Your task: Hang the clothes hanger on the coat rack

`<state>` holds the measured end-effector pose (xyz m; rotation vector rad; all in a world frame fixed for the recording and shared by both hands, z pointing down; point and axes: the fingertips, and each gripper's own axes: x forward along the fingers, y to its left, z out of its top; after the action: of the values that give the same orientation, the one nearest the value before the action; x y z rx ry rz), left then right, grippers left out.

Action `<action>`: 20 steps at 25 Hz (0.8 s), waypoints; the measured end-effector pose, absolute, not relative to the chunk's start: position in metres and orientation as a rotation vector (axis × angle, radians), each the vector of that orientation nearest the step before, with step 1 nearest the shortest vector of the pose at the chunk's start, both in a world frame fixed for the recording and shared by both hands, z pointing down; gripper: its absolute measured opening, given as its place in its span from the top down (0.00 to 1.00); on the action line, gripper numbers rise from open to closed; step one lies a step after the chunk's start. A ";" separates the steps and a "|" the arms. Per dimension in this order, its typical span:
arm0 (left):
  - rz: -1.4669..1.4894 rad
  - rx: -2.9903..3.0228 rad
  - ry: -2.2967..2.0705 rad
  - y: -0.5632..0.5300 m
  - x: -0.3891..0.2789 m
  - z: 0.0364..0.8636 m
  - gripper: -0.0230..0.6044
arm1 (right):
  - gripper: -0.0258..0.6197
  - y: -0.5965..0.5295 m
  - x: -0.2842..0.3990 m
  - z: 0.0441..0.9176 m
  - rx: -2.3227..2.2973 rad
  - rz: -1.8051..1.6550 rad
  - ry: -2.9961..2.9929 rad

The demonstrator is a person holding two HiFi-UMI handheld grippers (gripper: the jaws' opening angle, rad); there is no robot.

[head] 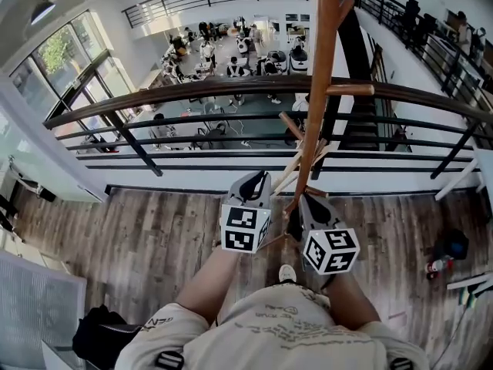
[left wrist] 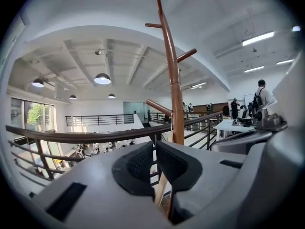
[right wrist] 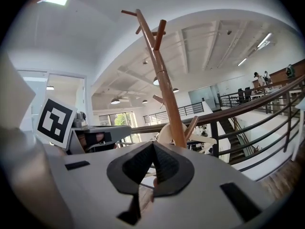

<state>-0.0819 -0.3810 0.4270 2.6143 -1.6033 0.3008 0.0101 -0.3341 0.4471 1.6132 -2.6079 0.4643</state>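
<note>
The brown wooden coat rack (head: 320,68) rises right in front of me, with short pegs sticking out along its pole (left wrist: 174,80) (right wrist: 162,80). A pale wooden clothes hanger (head: 291,169) leans low against the pole, between my two grippers. My left gripper (head: 256,179) (left wrist: 155,149) is shut, with a pale bar of the hanger (left wrist: 160,191) running down between its jaws. My right gripper (head: 305,200) (right wrist: 152,149) sits at the pole's foot, shut on a lower part of the hanger. The hanger's rounded shoulder (right wrist: 167,131) shows beyond the right jaws.
A dark curved railing (head: 192,95) runs just behind the rack, over a lower floor with several people (head: 231,52). A staircase (head: 358,106) drops at the right. A black bag (head: 96,330) lies at the lower left, and a dark object (head: 451,245) is on the plank floor at the right.
</note>
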 end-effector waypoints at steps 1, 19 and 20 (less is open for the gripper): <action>0.296 2.588 -1.634 -0.375 -0.094 0.429 0.93 | 0.96 -0.329 0.001 0.449 1.595 0.462 -2.617; 0.185 2.219 -1.908 -0.247 -0.261 0.457 0.96 | 0.96 -0.252 -0.145 0.447 1.315 0.377 -2.757; 0.186 2.215 -1.912 -0.241 -0.265 0.460 0.96 | 0.96 -0.247 -0.149 0.449 1.310 0.376 -2.757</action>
<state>-0.2648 -0.2411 0.4598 2.2154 -1.9121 0.1863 -0.1489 -0.2475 0.4488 1.3099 -2.7571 0.3757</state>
